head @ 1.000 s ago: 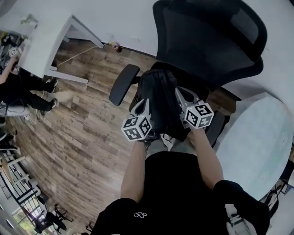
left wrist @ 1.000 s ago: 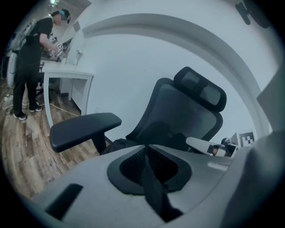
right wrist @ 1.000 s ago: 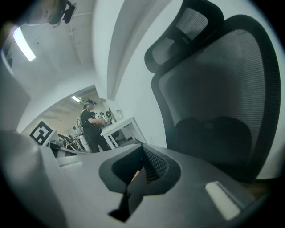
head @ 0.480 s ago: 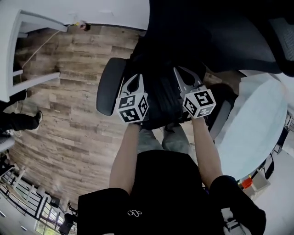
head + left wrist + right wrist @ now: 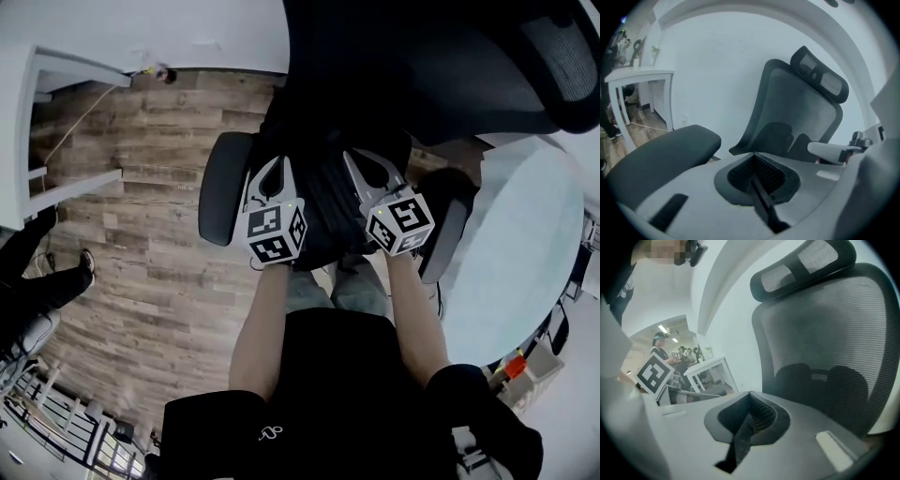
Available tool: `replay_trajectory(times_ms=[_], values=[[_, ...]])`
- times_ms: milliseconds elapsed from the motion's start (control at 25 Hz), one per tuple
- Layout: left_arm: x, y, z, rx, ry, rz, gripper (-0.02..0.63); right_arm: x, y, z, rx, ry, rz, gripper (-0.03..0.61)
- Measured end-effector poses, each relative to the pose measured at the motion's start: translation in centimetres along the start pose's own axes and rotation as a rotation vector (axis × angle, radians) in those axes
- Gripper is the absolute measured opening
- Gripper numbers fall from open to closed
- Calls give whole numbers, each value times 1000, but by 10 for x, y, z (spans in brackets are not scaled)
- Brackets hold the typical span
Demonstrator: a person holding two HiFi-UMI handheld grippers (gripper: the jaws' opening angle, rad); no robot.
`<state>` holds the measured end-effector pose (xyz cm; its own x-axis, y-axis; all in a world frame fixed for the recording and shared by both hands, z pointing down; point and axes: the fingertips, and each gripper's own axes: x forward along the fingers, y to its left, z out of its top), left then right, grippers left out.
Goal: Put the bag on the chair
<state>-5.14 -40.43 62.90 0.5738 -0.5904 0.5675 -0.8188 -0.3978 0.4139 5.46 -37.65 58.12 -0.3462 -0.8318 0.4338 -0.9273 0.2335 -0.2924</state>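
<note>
The black bag [image 5: 323,202] hangs between my two grippers, over the seat of the black office chair [image 5: 441,75] and between its armrests [image 5: 223,187]. Whether it rests on the seat is hidden. My left gripper [image 5: 270,164] is at the bag's left side, its jaws shut on a black strap [image 5: 761,197]. My right gripper [image 5: 361,157] is at the bag's right side, shut on another black strap [image 5: 740,437]. In both gripper views the mesh backrest [image 5: 825,333] and headrest rise just ahead of the jaws.
A white desk [image 5: 37,112] stands on the wood floor at the left, with a person's feet [image 5: 66,272] near it. A pale round table [image 5: 525,244] sits close on the right, behind the right armrest [image 5: 448,225]. People stand far off in the right gripper view.
Both grippers have carried the bag forward, from in front of the chair to between its armrests. The chair now looms closer and fills the top of the head view.
</note>
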Motion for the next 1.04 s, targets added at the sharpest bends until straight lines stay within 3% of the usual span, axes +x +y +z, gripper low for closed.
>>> replay_trajectory(times_ms=[480, 1040], values=[[-73, -64, 4, -5, -205, 114, -3, -70, 28, 28, -73, -95, 53, 5], [-127, -112, -3, 20, -307, 182, -2, -125, 56, 40, -133, -125, 156, 5]])
